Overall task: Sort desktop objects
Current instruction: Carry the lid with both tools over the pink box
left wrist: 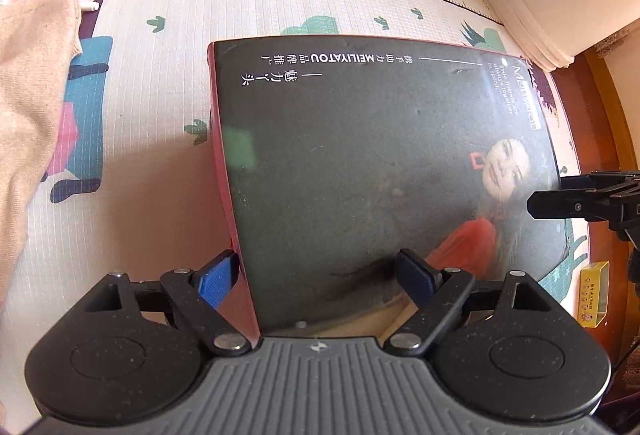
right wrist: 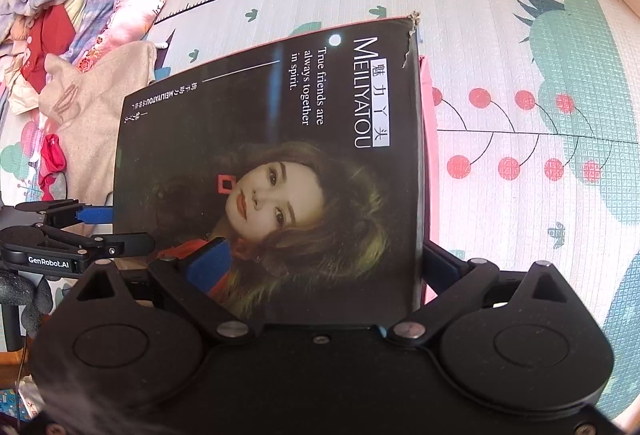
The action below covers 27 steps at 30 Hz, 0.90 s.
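While the box (left wrist: pixel 384 171) sits on the play mat (left wrist: pixel 280 3), the left gripper (left wrist: pixel 316 281) pinches its near left edge, one finger on the lid, one on the red side; right gripper (right wrist: pixel 320 267) likewise clamps the box's right edge

Box (right wrist: pixel 272 163) reads "MEILIYATOU, True friends are always together in spirit"; left gripper (right wrist: pixel 96 231) "GenRobot.AI".

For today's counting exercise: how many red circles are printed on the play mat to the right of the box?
8 visible in the right wrist view: four in an upper row, four in a lower row, beside the black box. More may be hidden under it.
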{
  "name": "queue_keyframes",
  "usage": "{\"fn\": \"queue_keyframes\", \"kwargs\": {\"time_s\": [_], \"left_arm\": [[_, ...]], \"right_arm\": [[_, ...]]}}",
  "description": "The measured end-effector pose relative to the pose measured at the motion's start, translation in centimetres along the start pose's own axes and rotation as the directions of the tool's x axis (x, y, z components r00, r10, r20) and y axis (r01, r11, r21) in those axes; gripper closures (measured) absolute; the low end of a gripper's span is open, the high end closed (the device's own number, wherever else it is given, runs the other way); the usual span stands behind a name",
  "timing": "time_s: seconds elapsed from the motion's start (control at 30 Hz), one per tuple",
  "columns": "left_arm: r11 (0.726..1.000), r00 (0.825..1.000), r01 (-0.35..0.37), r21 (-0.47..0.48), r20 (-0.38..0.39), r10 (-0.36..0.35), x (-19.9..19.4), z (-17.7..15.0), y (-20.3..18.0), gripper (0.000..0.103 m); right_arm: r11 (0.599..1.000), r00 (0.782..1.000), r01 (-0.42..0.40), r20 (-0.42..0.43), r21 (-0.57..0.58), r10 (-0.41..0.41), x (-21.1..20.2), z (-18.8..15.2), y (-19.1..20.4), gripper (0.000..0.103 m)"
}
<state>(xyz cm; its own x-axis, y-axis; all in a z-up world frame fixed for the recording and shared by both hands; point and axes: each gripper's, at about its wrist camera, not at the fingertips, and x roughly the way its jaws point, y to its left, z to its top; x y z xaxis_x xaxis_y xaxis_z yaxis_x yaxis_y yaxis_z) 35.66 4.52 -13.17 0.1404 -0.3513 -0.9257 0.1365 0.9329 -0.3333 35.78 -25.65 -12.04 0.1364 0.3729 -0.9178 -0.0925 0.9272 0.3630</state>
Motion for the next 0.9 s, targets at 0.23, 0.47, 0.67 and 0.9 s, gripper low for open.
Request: {"fn": "queue_keyframes", "kwargs": {"time_s": [0.23, 0.47, 0.67, 0.9], "left_arm": [[1.0, 1.0, 0.006, -0.012, 0.016, -0.006, 0.2, 0.3, -0.2, 0.018], [0.999, 0.999, 0.02, -0.041, 0.032, -0.018, 0.1, 0.8, 0.1, 0.018], [0.999, 1.0, 0.016, -0.046, 0.027, -0.015, 0.2, 0.9, 0.2, 0.018], [0.999, 1.0, 0.013, -0.036, 0.008, -0.013, 0.3, 0.9, 0.0, 0.018]], "right_arm": [[1.0, 1.0, -0.02, 0.009, 0.021, 0.02, 0.2, 0.3, -1.0, 0.002], [0.998, 0.998, -0.046, 0.038, 0.047, 0.044, -0.5, 0.4, -1.8, 0.003], [0.997, 0.995, -0.029, 0.094, 0.068, 0.023, -1.8, 1.0, -2.6, 0.005], [0.989, 0.991, 0.082, 0.092, 0.119, -0.093, -1.1, 0.7, -5.1, 0.006]]}}
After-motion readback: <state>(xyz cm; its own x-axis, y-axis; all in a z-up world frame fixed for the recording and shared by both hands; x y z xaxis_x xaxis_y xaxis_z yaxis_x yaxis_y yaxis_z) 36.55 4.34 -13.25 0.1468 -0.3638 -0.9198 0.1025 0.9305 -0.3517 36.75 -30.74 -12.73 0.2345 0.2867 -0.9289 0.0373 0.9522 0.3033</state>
